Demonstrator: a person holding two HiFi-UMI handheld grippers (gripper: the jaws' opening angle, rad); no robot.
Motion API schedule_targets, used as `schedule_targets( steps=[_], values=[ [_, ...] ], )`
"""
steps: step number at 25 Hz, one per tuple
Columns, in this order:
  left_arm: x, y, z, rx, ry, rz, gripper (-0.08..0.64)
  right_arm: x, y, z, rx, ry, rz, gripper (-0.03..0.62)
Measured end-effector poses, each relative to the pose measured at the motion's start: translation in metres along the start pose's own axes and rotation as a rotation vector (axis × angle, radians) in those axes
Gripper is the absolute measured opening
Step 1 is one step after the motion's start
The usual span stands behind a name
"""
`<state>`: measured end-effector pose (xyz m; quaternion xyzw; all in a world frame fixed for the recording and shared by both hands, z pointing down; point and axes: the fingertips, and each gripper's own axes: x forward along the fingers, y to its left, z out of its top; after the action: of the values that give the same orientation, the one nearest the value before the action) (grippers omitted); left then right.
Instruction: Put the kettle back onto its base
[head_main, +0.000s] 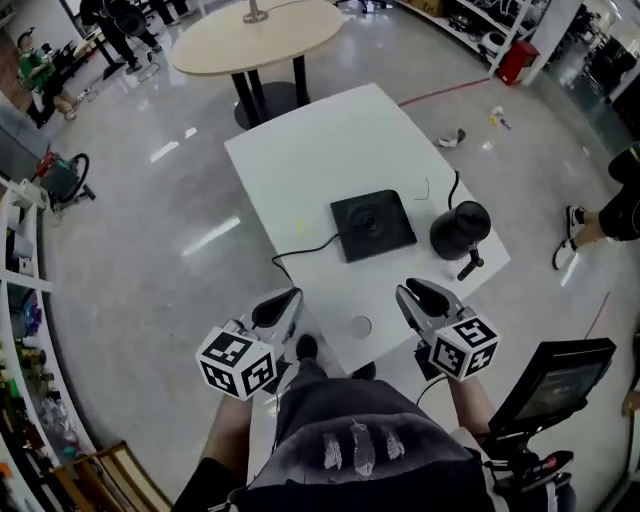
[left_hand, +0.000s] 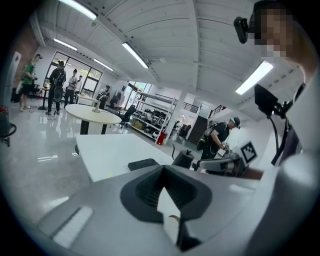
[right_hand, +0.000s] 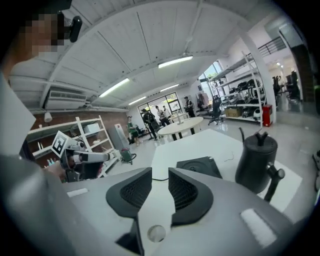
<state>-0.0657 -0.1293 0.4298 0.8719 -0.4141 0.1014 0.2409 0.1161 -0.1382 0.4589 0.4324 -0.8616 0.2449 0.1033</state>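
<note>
Standing kettle (head_main: 460, 229) beside table (head_main: 320, 150) edge

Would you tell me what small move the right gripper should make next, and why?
Probably ease the right gripper forward and rightward toward the handle. The kettle stands on the table to the right of its base, handle toward the gripper, whose jaws are slightly apart with nothing between them, short of it.

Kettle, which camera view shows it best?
The right gripper view: the kettle is close, with lid, spout and handle visible. The head view shows it small from above; the left gripper view shows only its top.
</note>
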Motion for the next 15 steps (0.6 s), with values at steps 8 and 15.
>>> schedule_targets(
  steps=[8, 15],
  values=[
    [0.042, -0.019, -0.011, 0.018, 0.07, -0.111, 0.0, -0.048, -0.109, -0.021, -0.049, 0.049, -0.419, 0.271],
    [0.041, -0.031, -0.008, 0.042, 0.095, -0.12, 0.0, -0.084, -0.195, -0.043, -0.025, 0.12, -0.689, 0.298]
  ],
)
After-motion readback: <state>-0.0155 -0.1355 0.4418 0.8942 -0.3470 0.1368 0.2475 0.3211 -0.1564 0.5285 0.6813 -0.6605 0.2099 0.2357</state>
